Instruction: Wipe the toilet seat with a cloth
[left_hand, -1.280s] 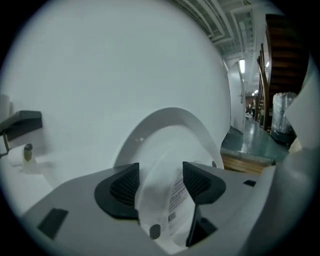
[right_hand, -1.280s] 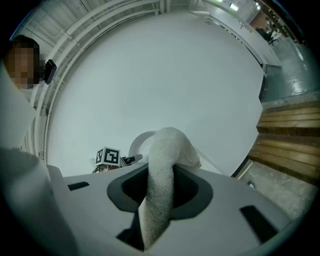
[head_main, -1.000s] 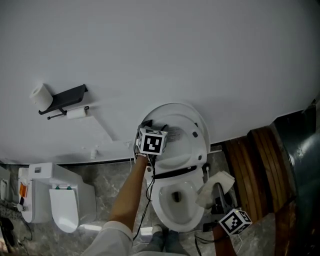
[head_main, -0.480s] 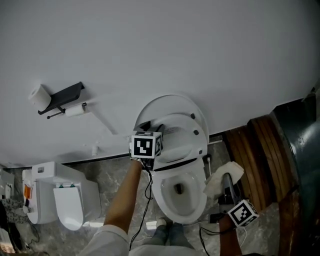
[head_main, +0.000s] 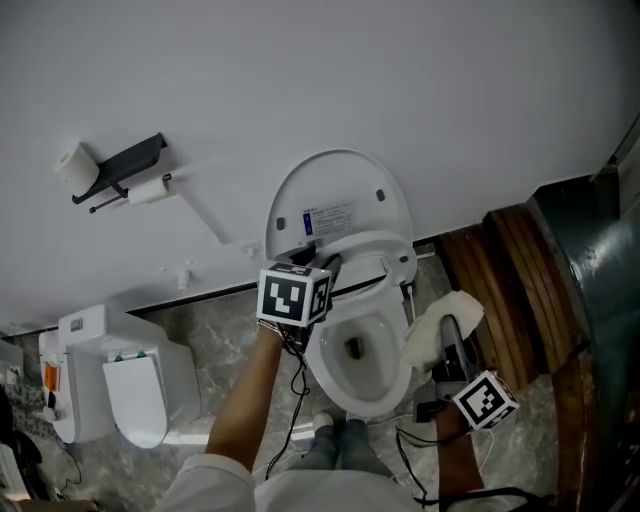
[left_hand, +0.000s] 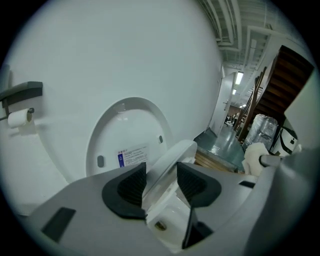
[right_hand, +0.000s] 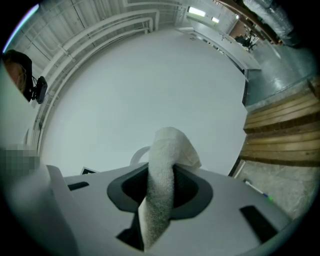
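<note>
Setting: plain white wall (head_main: 300, 70) on the far side; grey marbled floor (head_main: 205, 350) near; brown wooden slats (head_main: 505, 290) at right.
Toilet: white ceramic bowl (head_main: 385, 385) stood against the wall, mid-scene. Its white oval lid (head_main: 340, 180) was upright against the wall, with a printed label on the inner face.
Seat: white plastic toilet seat ring (head_main: 372, 250) sat tilted between lid and bowl, not flat on the rim. A dark gap showed under its near edge.
Left gripper: left gripper (left_hand: 161, 176) came in at the bowl's left side, angled downward. Its jaws had just been closing. The seat's edge ran between the black ribbed pads (left_hand: 131, 184) and filled the gap, so the gripper was clamped on the seat.
Right gripper: right gripper (right_hand: 162, 192) was at the right of the bowl, jaws clenched on a white terry cloth (right_hand: 167, 145).
Cloth: it rose from between the pads and folded over at its top, near the bowl's right side. Contact with the toilet could not be judged.
Far left: black wall-mounted holder (head_main: 125, 172), with one white paper roll (head_main: 150, 190) hung under it.
Near left: white boxy floor fixture (head_main: 110, 385), well apart from the toilet.
Person: bare forearm (head_main: 245, 400) behind the left gripper.
</note>
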